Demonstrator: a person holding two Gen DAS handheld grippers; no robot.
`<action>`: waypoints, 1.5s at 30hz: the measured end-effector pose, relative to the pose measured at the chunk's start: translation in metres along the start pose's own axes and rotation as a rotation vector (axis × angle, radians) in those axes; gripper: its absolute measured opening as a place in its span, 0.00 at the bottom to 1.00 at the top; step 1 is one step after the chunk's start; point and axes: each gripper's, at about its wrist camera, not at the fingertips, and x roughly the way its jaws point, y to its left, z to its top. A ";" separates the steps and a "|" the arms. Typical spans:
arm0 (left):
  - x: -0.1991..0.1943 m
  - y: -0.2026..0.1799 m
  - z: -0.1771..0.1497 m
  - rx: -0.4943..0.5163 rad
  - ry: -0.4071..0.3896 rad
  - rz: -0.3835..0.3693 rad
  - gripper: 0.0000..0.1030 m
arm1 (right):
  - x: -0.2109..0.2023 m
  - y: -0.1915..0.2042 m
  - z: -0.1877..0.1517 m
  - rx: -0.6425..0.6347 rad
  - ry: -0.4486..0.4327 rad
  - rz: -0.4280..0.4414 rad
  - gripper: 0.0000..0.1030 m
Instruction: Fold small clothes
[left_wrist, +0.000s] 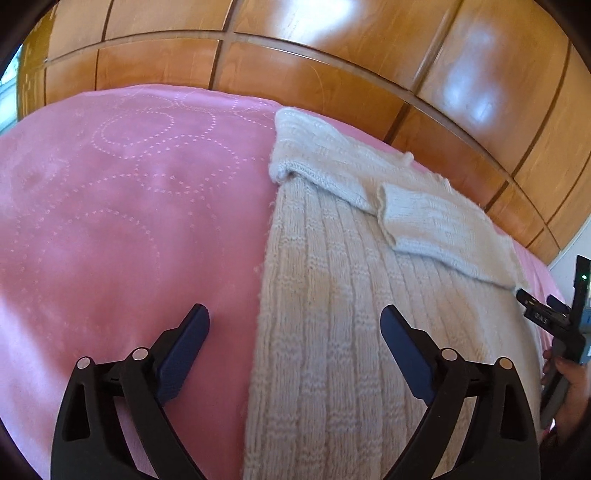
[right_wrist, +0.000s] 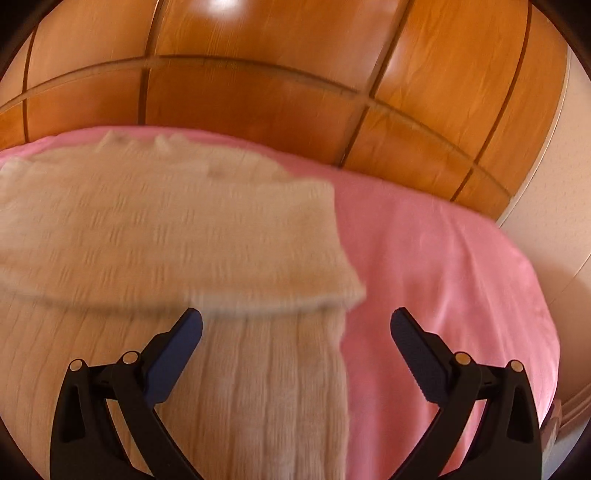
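Cream rib-knit sweater spread on pink quilted bedspread, sleeves folded across at twelve o'clock. Left gripper spread wide, empty; right gripper likewise.

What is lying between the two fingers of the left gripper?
In the left wrist view, the left gripper is open over the cream knit sweater's left edge and a strip of pink bedspread; its fingers touch neither.
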 end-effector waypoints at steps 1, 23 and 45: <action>0.000 -0.001 0.000 0.006 0.002 -0.001 0.93 | -0.008 -0.006 -0.006 0.027 -0.002 0.008 0.98; -0.070 0.023 -0.056 0.150 0.007 -0.131 0.65 | -0.101 -0.142 -0.148 0.609 0.075 0.706 0.64; -0.066 0.008 -0.092 0.002 0.220 -0.581 0.25 | -0.086 -0.096 -0.202 0.679 0.221 1.058 0.08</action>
